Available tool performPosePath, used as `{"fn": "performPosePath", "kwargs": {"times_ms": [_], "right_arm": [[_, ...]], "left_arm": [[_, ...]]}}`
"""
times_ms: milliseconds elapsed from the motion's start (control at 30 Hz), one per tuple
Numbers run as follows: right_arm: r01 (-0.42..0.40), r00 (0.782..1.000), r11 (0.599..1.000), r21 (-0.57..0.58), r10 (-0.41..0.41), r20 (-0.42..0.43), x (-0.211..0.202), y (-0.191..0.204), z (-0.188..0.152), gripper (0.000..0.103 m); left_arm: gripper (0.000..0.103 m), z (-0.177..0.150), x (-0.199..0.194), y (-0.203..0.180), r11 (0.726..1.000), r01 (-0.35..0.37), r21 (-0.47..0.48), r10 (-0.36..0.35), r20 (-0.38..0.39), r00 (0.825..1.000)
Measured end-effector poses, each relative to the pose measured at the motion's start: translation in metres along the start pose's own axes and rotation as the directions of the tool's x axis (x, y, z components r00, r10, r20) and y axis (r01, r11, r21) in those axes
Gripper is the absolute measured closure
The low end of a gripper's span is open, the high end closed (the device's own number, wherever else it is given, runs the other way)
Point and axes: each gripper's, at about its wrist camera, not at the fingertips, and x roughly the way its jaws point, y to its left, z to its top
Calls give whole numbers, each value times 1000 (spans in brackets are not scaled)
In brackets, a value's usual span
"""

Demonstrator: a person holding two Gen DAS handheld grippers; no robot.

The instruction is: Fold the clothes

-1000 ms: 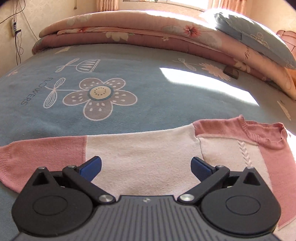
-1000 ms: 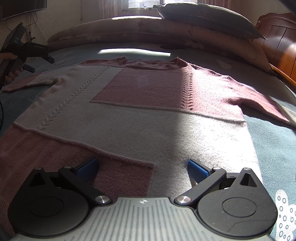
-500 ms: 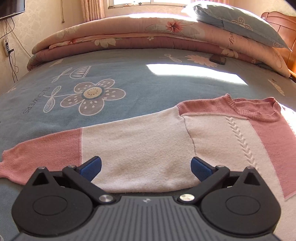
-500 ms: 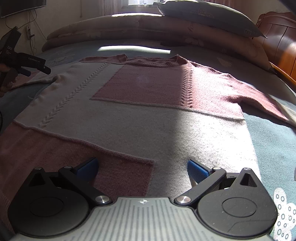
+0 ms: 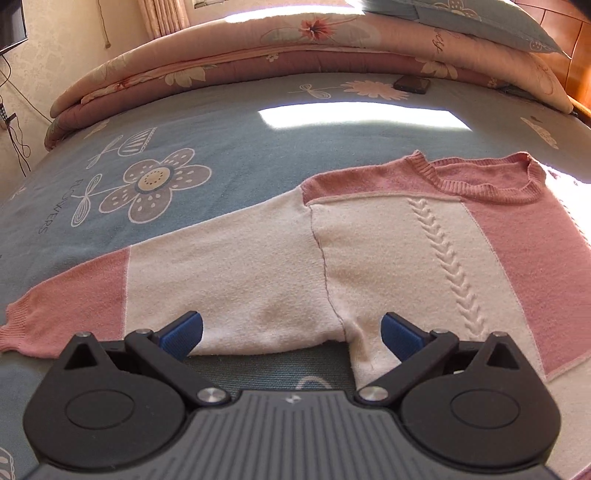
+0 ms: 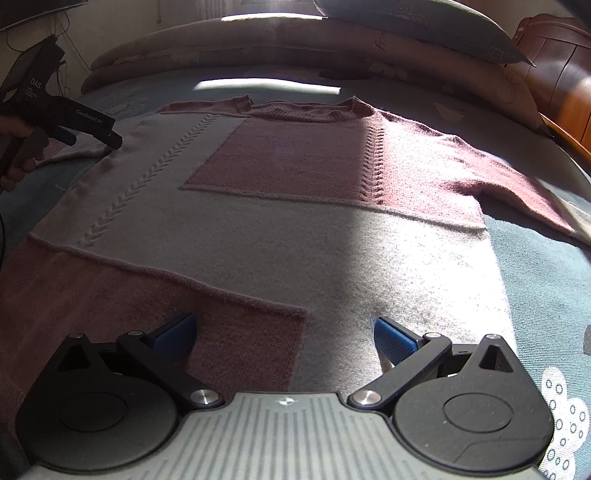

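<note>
A pink and cream knitted sweater (image 5: pixel 388 243) lies flat, front up, on the bed, its left sleeve (image 5: pixel 147 280) stretched out to the side. My left gripper (image 5: pixel 291 332) is open, hovering at the armpit where the sleeve meets the body. In the right wrist view the same sweater (image 6: pixel 280 206) fills the bed, collar at the far end. My right gripper (image 6: pixel 284 336) is open above the bottom hem with nothing between its fingers. The left gripper (image 6: pixel 70 122), held by a hand, shows at the far left of that view.
The blue bedspread (image 5: pixel 207 147) with flower prints lies under the sweater. A rolled floral quilt (image 5: pixel 295 48) and a pillow (image 5: pixel 480 18) lie along the head of the bed. A dark phone (image 5: pixel 412 84) rests near the quilt. A wooden headboard (image 6: pixel 554 74) stands at the right.
My left gripper has swung right along the sleeve, from the sleeve's middle to the armpit, and pulled back to the sleeve's near edge. My right gripper has barely moved.
</note>
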Motion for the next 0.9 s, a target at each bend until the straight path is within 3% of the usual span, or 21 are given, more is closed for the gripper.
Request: {"fn": "performPosePath", "kwargs": {"times_ms": [100,233,400,500,633,767,900], "right_arm": [[-7,1000,1000,7,7,-8,1,-2,1,0],[-6,1000,1000,-2,6,16,1,-1,-3,0],[7,1000,1000,16,-7,8,1,1,0,0],[4,1000,999,32,-4,-7,-2,2,4,0],[-90,996,994,55,89,27,-18,6,6,0],[-201,975,980,-3,200,97,-38,22,6,0],[-247,962,967,-57,252,104,-43,39,3,0]], "left_arm": [[1,3,-21,-25,996,79,32,-79,0,997],[1,-3,-35,-66,989,122,88,-121,-19,992],[1,-26,-42,-104,978,201,54,-196,-75,978],[1,-44,-46,-114,981,195,16,-193,-96,977],[1,-65,-55,-112,986,160,-36,-163,-99,982],[1,-84,-60,-101,990,120,-79,-127,-87,988],[1,-107,-57,-91,987,88,-137,-100,-80,992]]}}
